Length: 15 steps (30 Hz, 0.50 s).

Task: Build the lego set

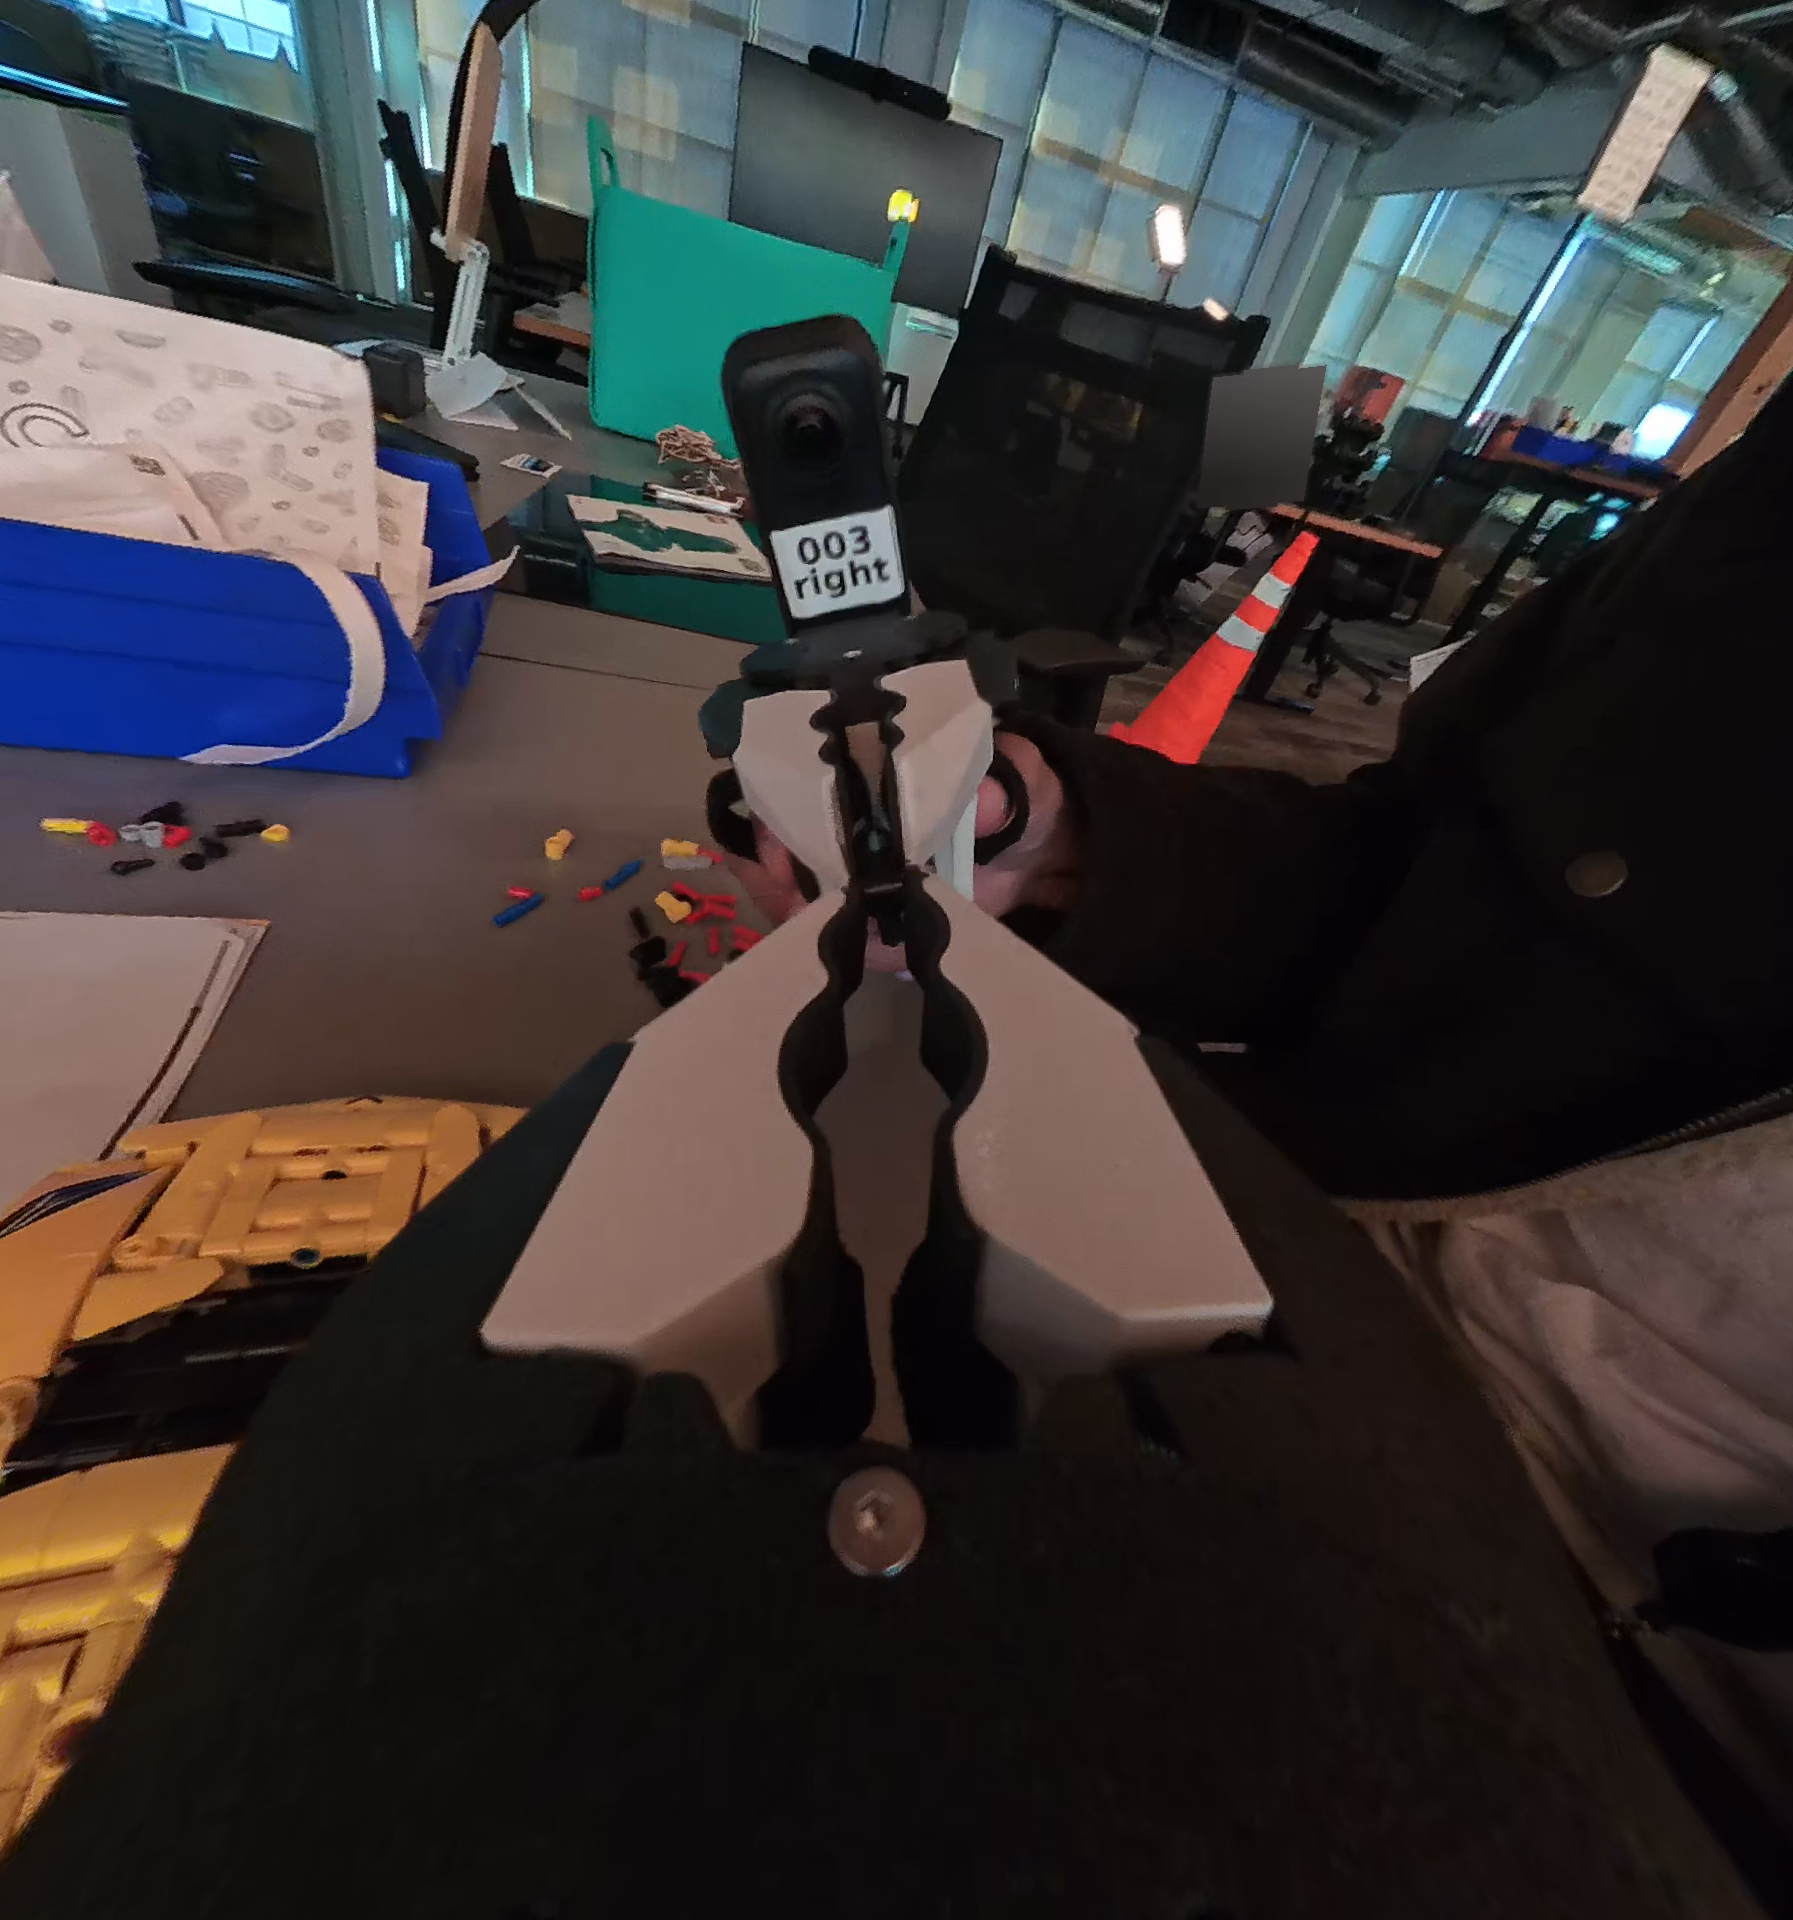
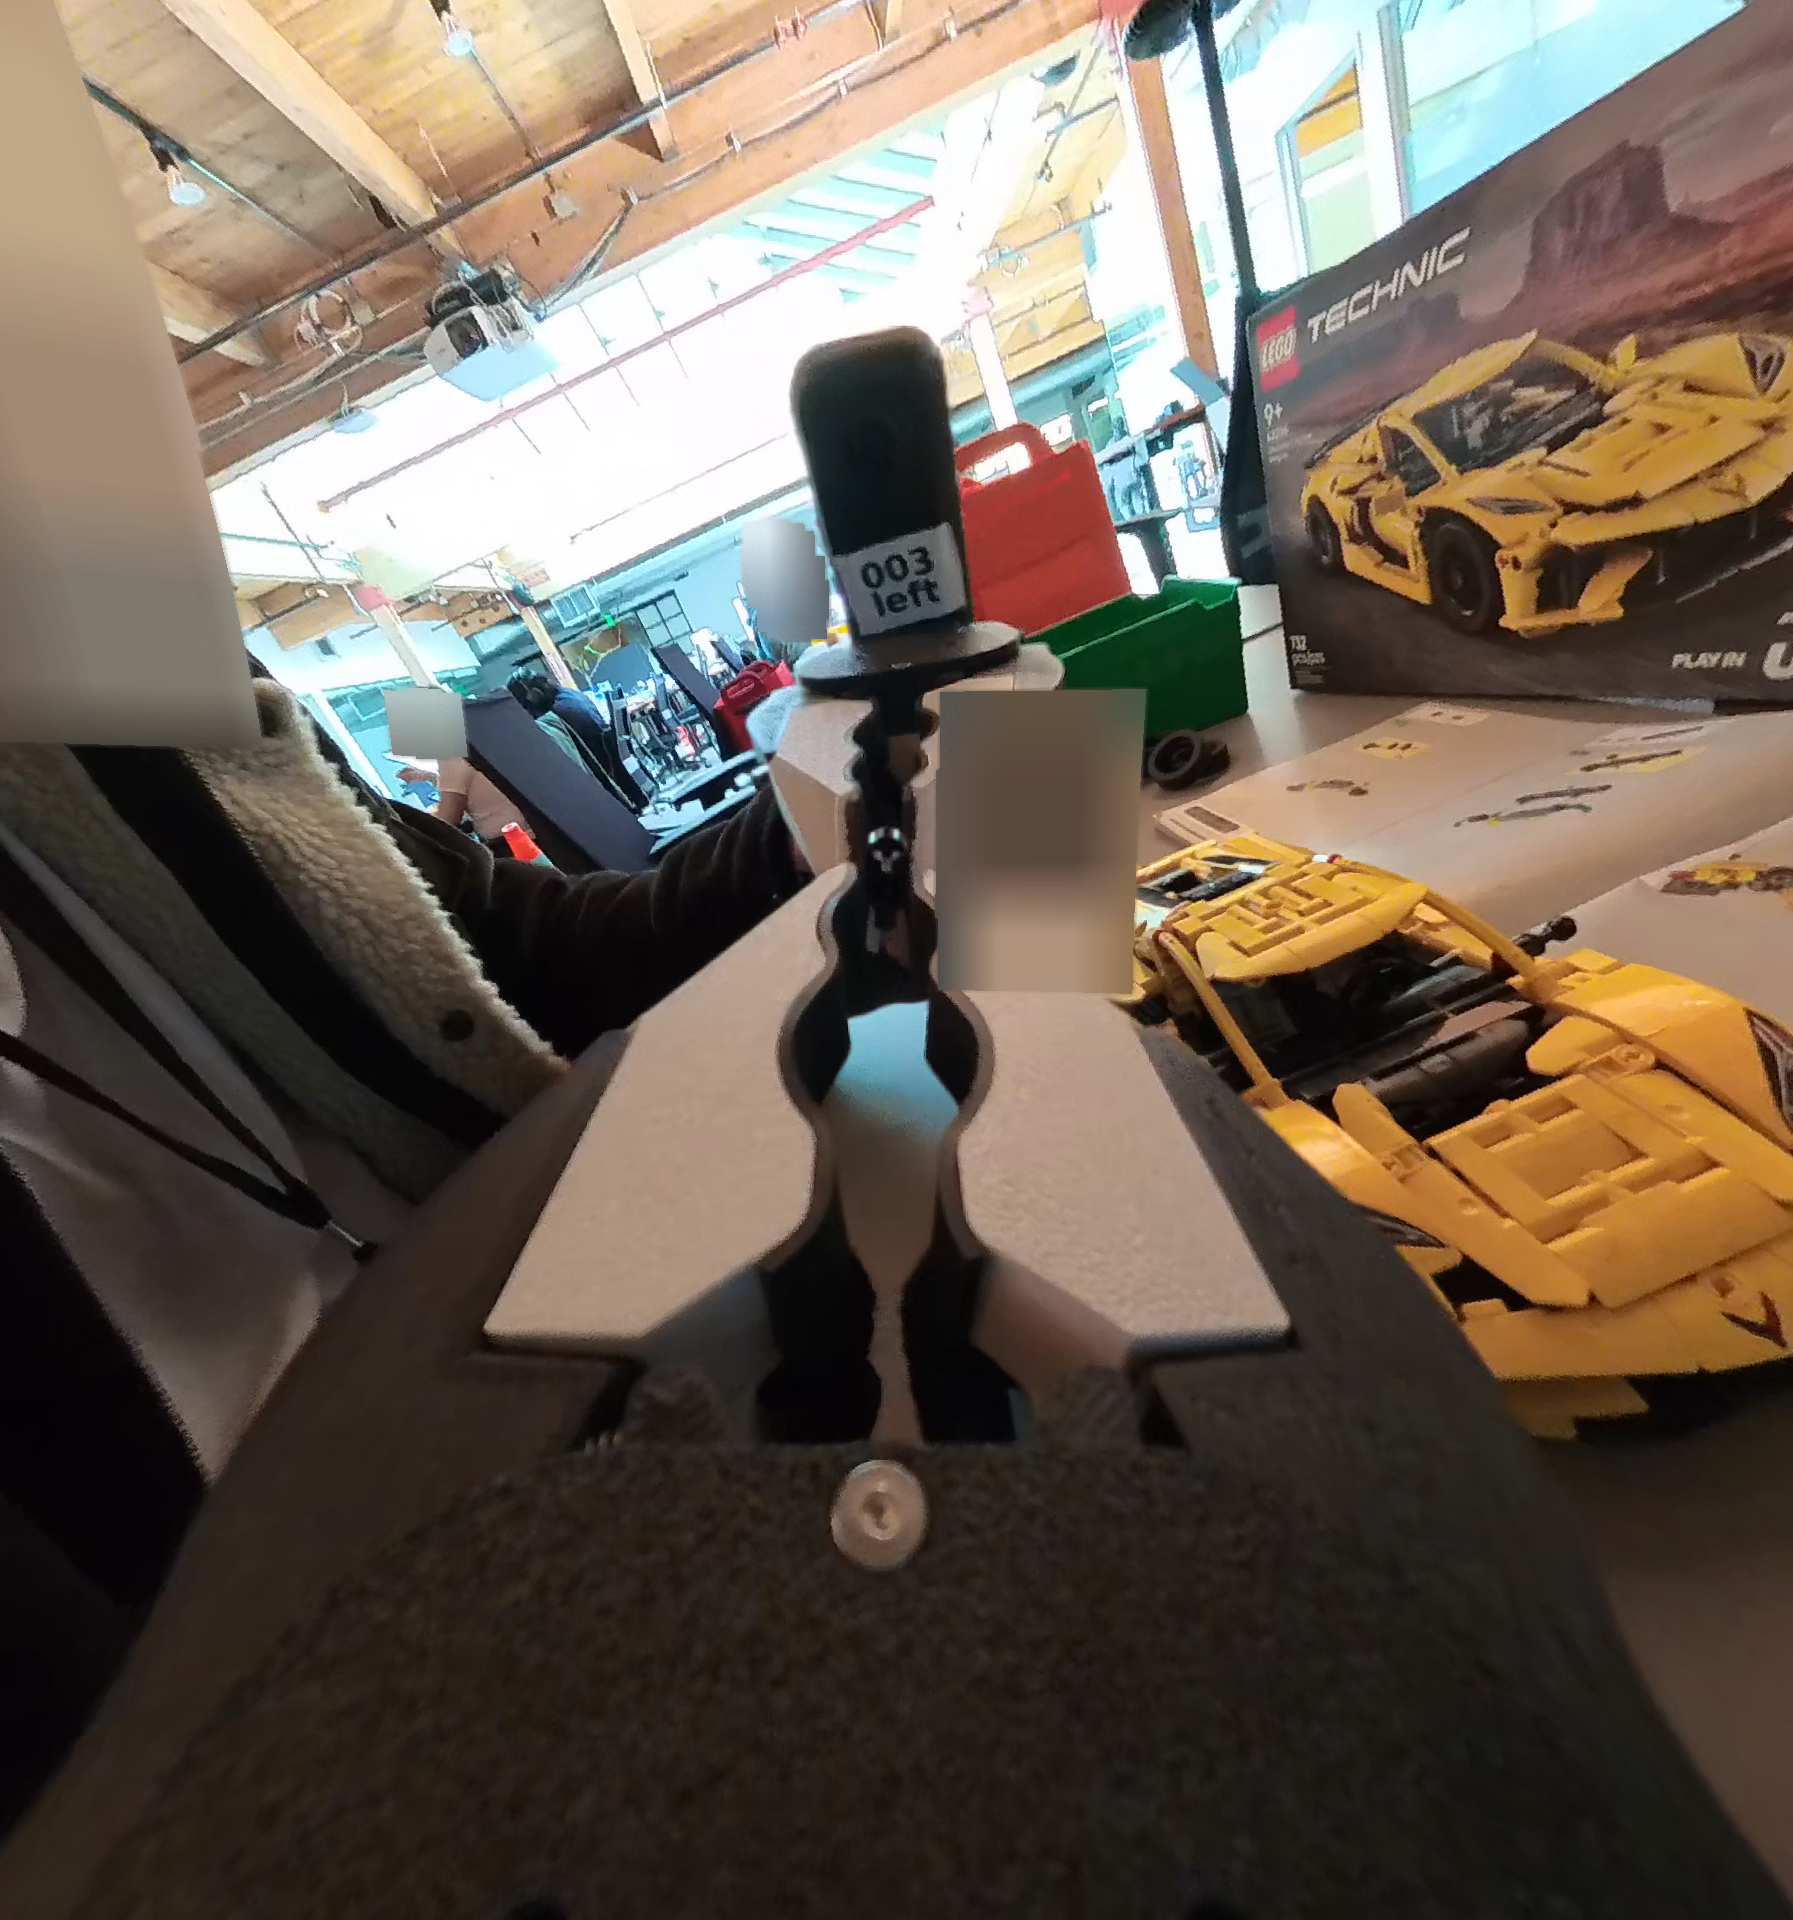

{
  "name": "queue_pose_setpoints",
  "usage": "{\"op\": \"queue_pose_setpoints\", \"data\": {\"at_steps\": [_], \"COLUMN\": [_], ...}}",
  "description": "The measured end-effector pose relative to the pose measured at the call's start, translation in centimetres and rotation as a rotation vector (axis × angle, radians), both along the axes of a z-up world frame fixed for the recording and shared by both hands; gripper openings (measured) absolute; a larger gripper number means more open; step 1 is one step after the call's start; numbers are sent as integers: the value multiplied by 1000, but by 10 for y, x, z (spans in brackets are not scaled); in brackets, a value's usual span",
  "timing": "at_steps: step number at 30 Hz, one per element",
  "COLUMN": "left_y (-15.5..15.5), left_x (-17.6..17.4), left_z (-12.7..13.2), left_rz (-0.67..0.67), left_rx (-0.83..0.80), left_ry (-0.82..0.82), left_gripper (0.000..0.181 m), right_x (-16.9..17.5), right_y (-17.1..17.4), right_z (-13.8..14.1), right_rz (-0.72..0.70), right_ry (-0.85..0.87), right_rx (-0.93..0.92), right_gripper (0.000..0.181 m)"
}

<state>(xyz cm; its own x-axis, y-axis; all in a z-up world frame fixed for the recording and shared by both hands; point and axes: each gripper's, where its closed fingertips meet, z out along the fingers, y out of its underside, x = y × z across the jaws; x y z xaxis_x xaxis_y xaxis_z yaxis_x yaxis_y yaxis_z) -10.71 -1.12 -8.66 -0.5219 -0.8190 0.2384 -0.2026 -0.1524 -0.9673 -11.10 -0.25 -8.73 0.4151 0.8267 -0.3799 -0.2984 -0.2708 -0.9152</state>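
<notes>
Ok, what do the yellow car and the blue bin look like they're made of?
Yellow car: hard moulded plastic, semi-gloss, with soft highlights and seams between many small pieces. Blue bin: probably rigid plastic too, with a smooth, uniform, slightly shiny wall.

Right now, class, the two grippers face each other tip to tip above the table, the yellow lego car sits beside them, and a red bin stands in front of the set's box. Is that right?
Not quite: the bin in front of the set's box is green, as the right wrist view shows. The grippers do face each other, left gripper to right gripper, with the yellow lego car beside them.

Yellow car (image 2: 1557,1132) glossy plastic; tongs (image 2: 884,914) matt, grainy black; box (image 2: 1557,499) glossy card; ceiling beams (image 2: 352,135) wood
</notes>
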Motion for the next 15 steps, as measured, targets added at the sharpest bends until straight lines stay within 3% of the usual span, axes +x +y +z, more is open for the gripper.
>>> {"op": "queue_pose_setpoints", "data": {"at_steps": [4,8,11,15], "left_y": [12,19,24,29], "left_x": [-5,-6,-5,-4], "left_z": [1,-1,-9,-14], "left_rz": [5,17,36,48], "left_rx": [-35,-46,-47,-64], "left_ry": [1,20,61,83], "left_gripper": [6,6,6,7], "right_x": [2,9,7,-16], "right_y": [5,11,7,-41], "right_z": [3,-12,-42,-111], "right_rz": [-48,-118,-129,77], "right_ry": [-3,-134,-373,-731], "right_rx": [27,16,-63,-319], "right_gripper": [21,19,17,17]}}
